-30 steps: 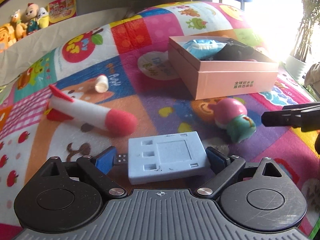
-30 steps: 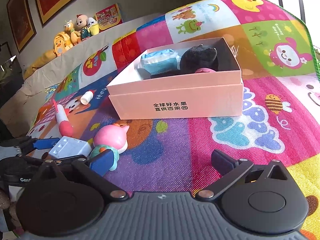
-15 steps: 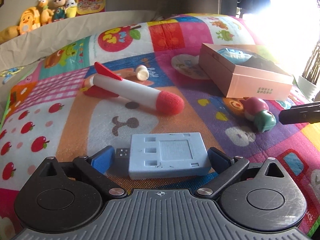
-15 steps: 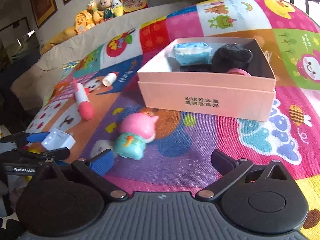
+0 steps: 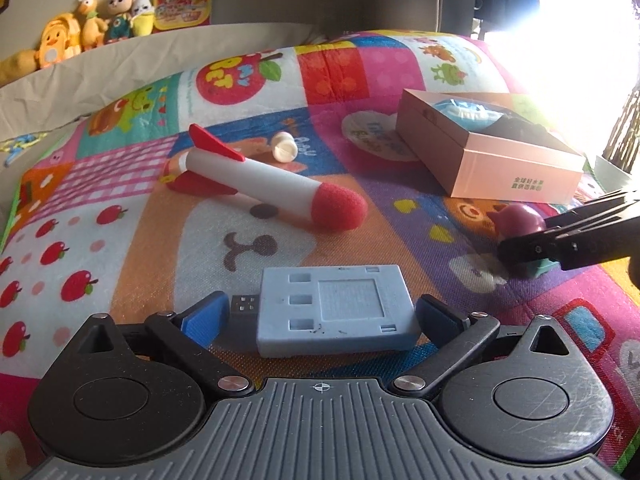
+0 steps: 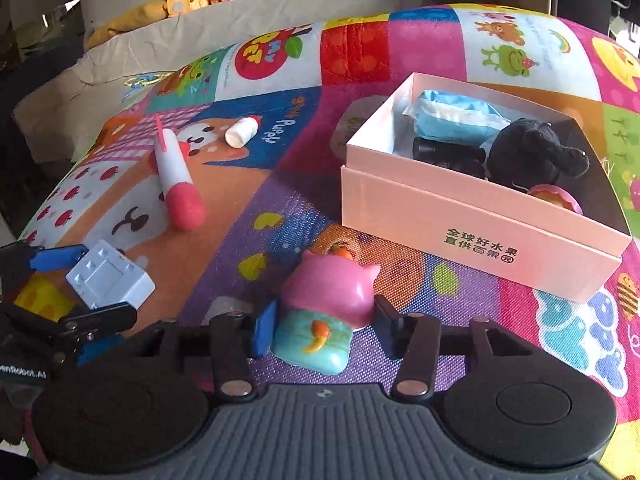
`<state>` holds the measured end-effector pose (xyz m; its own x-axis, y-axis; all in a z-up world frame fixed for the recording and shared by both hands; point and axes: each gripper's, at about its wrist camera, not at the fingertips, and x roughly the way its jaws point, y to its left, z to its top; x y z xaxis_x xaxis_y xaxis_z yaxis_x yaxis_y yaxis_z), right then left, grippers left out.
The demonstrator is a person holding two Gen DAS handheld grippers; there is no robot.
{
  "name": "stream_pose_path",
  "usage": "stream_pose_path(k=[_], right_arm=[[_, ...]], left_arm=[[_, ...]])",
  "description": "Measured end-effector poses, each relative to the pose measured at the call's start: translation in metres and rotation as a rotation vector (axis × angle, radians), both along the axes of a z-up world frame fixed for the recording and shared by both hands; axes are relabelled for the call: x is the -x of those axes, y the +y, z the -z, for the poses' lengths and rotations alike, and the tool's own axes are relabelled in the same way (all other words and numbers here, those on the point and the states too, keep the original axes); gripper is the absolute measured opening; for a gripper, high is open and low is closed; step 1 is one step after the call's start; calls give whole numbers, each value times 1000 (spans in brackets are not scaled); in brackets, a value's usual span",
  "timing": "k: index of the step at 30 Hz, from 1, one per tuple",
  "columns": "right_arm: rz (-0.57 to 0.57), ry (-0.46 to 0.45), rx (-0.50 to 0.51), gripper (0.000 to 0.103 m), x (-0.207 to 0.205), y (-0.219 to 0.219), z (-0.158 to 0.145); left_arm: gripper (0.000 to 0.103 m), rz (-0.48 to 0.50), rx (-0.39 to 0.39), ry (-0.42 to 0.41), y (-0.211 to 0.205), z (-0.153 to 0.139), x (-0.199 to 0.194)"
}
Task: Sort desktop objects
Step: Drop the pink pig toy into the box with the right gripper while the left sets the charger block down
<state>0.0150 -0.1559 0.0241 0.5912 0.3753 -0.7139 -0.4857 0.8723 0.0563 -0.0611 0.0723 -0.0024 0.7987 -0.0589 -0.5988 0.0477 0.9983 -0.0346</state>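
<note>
Closing around the pink toy (image 6: 326, 308) on the mat (image 6: 400, 60), the right gripper (image 6: 326, 322) has narrowed until its pads touch both sides; grip low and evenly before lifting toward the pink box (image 6: 472, 232). Meanwhile the left gripper (image 5: 320, 316) stands wide around the blue block (image 5: 334, 312), not pressing it

The left gripper (image 5: 320, 316) points down at a slant with its jaws spread wide, both fingers clear of what lies between them. The right gripper (image 6: 326, 322), tilted down more steeply, has just been closing and its 2 fingers (image 6: 265, 326) press on a toy
</note>
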Motion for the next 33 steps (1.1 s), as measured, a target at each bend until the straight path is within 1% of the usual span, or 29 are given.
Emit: stream_pose_path(k=[3,9,11,12,15,20,22,24,28,31,33], right_arm=[[-4,6,6,49,10,-11,-2],[15,16,-10,49,29,-39,-7],[19,8,-14,49,35,-48,-9],[21,4,-17,49,38,-53,-10],[37,-7,-26,49,45,-66,-15],[55,-40,-47,49,56,-86,-25],[62,-53,-56,49,62,-93,-28],[68,-64,-60,49,67,-99,-30],[92,-97,-35,49,74,-107,-32],[100,-118,-18,49,80,-114,-33],[102,-115,-21,49,82,-117,-31]], left_arm=[[102,-16,-43,7,-5,0,-2],[101,-25,-90,1,-10,-1,-1],[98,-23,-98,-1,-12,-2,0],[95,-22,-88,1,-12,-2,1],[95,-25,-92,1,-15,-3,2],[95,54,-89,11,-32,-12,9],[95,98,-71,3,-42,-20,14],[95,143,-49,-11,-54,-29,18],[95,229,-65,-57,-81,-45,23],[95,275,-79,-63,-98,-46,21],[95,284,-98,-46,-106,-37,16]])
